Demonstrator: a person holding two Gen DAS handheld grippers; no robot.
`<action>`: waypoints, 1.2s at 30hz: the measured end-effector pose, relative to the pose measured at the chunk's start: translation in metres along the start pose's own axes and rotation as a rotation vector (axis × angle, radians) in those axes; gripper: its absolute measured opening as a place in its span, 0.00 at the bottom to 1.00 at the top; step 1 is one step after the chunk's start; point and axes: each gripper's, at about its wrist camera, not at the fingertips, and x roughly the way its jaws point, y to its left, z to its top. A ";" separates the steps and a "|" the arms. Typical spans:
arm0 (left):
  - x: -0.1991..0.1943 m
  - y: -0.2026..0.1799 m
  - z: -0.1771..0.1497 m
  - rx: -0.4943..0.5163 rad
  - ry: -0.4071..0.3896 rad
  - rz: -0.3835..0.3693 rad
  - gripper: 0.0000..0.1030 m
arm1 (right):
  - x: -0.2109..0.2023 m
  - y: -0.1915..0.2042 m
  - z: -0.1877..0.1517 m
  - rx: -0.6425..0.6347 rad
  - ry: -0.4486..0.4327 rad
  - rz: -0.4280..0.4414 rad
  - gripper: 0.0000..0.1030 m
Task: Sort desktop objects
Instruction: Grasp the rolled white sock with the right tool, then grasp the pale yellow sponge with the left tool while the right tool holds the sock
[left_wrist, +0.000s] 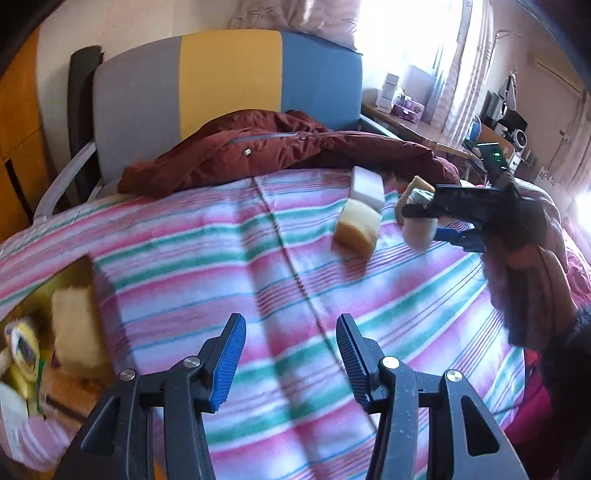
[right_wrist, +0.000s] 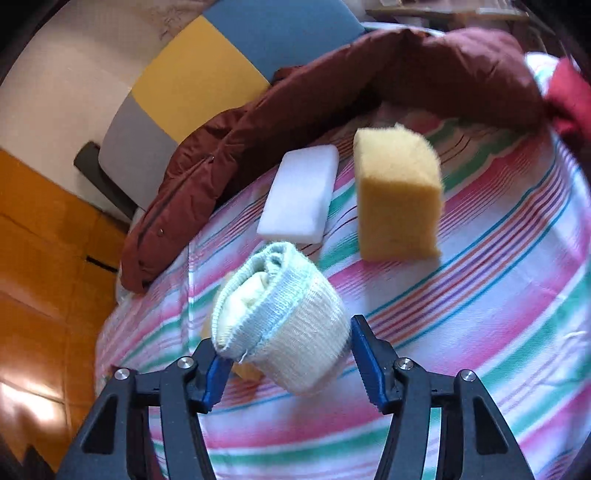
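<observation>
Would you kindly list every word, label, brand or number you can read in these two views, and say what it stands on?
None can be read.
White boxes on the far desk: any print is too small.
Purple box beside them: pattern blurred, no legible text.
Packaging at the lower left edge: blurred.
Rolled sock, yellow sponge, white sponge: no markings.

Both wrist views look steeply down, close; sharing the yellow sponge (left_wrist: 357, 229) (right_wrist: 399, 195).
</observation>
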 end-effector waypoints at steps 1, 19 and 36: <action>0.004 -0.003 0.004 0.009 0.002 -0.003 0.50 | -0.005 0.001 -0.002 -0.021 -0.011 -0.016 0.59; 0.104 -0.089 0.078 0.321 0.045 -0.085 0.56 | -0.038 -0.006 0.009 -0.039 -0.096 0.017 0.59; 0.171 -0.091 0.094 0.378 0.124 0.014 0.51 | -0.043 -0.007 0.013 -0.033 -0.100 0.038 0.59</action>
